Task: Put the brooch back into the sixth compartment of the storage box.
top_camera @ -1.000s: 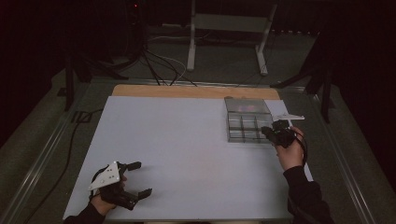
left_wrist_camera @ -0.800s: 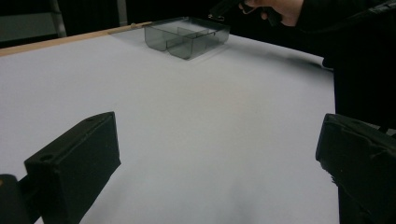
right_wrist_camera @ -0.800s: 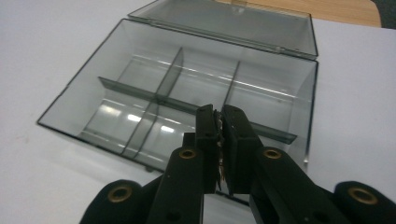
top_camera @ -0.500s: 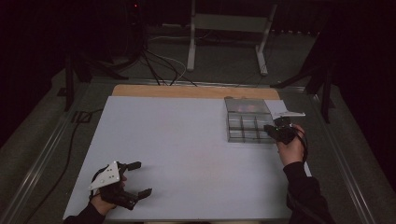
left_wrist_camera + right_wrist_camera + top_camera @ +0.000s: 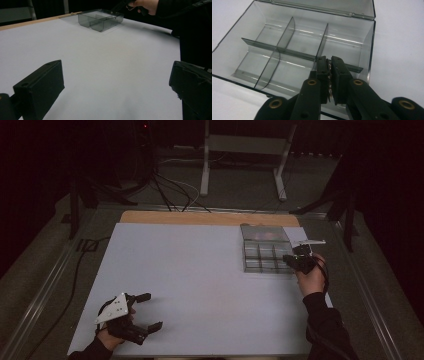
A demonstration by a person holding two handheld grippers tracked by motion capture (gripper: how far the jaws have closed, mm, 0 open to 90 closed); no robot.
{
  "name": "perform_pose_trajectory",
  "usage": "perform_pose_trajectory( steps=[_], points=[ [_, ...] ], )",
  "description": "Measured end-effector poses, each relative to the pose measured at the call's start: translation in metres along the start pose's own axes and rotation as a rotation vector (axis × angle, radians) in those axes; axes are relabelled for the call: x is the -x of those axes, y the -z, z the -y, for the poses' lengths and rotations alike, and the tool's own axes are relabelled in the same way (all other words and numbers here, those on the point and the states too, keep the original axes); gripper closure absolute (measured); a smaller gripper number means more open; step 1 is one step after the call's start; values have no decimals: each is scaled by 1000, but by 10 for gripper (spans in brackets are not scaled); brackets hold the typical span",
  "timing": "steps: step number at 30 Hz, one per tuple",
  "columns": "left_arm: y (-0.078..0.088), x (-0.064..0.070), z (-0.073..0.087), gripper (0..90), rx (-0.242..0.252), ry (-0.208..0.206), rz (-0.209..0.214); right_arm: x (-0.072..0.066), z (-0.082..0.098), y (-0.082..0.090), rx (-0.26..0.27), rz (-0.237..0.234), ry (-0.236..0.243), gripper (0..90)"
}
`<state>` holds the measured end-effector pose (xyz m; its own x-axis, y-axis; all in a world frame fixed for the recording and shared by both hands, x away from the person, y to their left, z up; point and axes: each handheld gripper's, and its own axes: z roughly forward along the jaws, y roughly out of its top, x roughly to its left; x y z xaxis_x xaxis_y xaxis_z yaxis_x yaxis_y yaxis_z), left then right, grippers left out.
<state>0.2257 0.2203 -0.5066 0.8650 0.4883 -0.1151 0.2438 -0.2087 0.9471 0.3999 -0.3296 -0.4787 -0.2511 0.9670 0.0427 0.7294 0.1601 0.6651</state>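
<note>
Over clear compartment box (image 5: 294, 47) at bench (image 5: 200, 285) right edge, right tool (image 5: 329, 65) held nearly closed, something small pinched, unidentifiable. Left tool (image 5: 145, 311) parked wide, empty. Compartments unfilled; progress judged early.

The right claw (image 5: 295, 258) has drawn back slightly toward the organizer box's (image 5: 265, 251) right edge.

Left tool (image 5: 150, 311), lower left of the frame, jaws spread wide; right tool (image 5: 289, 259), right of centre, jaws nearly closed.
</note>
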Motion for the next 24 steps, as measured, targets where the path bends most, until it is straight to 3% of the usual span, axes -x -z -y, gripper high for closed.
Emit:
perform_pose_trajectory(
  steps=[7, 12, 13, 18, 24],
  points=[
    [0, 0, 0, 11, 1, -1, -2, -1, 0, -4, -26, -2, 1, 843],
    [0, 0, 0, 11, 0, 0, -2, 1, 1, -5, -22, -8, -5, 779],
    [0, 0, 0, 11, -1, -1, -2, 1, 1, -4, -21, -11, -7, 752],
    [0, 0, 0, 11, 0, -1, -4, 0, 0, 3, 24, -63, -29, 459],
    [-1, 0, 0, 11, -2, -2, -3, -2, 1, 12, 67, -126, -34, 257]
  ],
)
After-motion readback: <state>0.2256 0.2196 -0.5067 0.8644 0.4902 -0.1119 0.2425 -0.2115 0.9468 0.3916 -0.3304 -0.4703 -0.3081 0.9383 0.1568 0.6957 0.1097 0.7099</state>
